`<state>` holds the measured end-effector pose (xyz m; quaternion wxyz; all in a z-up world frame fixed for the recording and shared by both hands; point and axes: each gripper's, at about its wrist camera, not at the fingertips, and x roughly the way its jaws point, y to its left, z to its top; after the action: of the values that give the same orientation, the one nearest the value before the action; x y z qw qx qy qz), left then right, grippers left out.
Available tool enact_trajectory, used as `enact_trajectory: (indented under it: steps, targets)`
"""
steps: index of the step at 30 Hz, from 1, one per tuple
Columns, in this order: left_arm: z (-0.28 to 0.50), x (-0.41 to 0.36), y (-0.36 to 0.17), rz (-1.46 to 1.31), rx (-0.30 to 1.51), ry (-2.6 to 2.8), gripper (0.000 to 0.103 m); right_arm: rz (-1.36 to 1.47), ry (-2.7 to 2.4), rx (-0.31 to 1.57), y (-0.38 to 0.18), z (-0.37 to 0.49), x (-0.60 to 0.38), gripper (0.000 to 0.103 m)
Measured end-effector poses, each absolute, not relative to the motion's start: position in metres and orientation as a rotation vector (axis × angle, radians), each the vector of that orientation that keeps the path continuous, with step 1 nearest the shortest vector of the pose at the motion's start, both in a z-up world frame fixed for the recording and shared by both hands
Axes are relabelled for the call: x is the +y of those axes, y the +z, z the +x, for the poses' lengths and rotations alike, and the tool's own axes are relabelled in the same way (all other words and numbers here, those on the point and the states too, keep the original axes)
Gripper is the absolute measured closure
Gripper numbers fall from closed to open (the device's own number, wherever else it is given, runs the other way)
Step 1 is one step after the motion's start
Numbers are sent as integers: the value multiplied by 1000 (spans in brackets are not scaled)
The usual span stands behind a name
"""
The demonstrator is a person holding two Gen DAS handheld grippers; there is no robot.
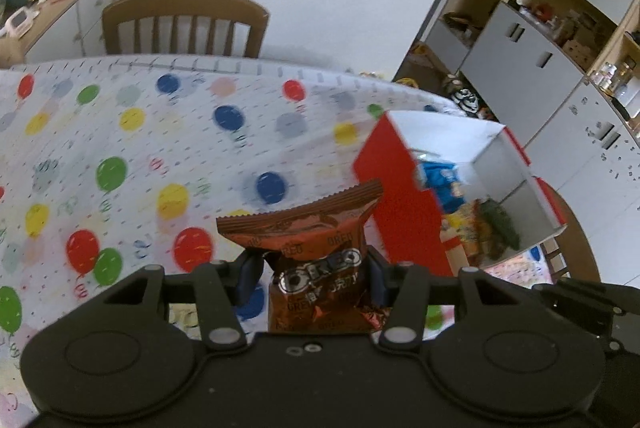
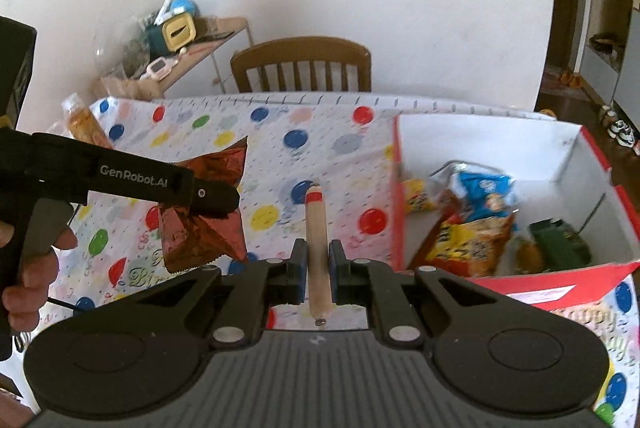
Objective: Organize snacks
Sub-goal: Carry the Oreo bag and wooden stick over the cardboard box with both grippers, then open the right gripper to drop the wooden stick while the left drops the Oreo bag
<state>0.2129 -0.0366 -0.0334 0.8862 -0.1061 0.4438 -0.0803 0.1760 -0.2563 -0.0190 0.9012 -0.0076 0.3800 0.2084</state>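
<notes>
A lived-in home dining area: a table under a balloon-print birthday tablecloth, a wooden slat-back chair against a plain white wall, a cluttered side shelf, and tall cupboards crammed with household odds and ends.

I see Oreo pack bottom hidden behind left gripper body, snacks in red box partly cut by near wall, labels blurred, stick contents unreadable, tablecloth motion-blurred
</notes>
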Motion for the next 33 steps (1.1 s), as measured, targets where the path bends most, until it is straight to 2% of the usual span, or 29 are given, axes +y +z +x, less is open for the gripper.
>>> enact_trajectory:
  steps: [16, 33]
  targets:
    - [248, -165, -12, -149, 897, -210, 52, -10, 377, 749, -12, 221, -377, 92]
    - [310, -251, -45, -60, 984, -192, 52, 23, 294, 840, -59, 293, -441, 92]
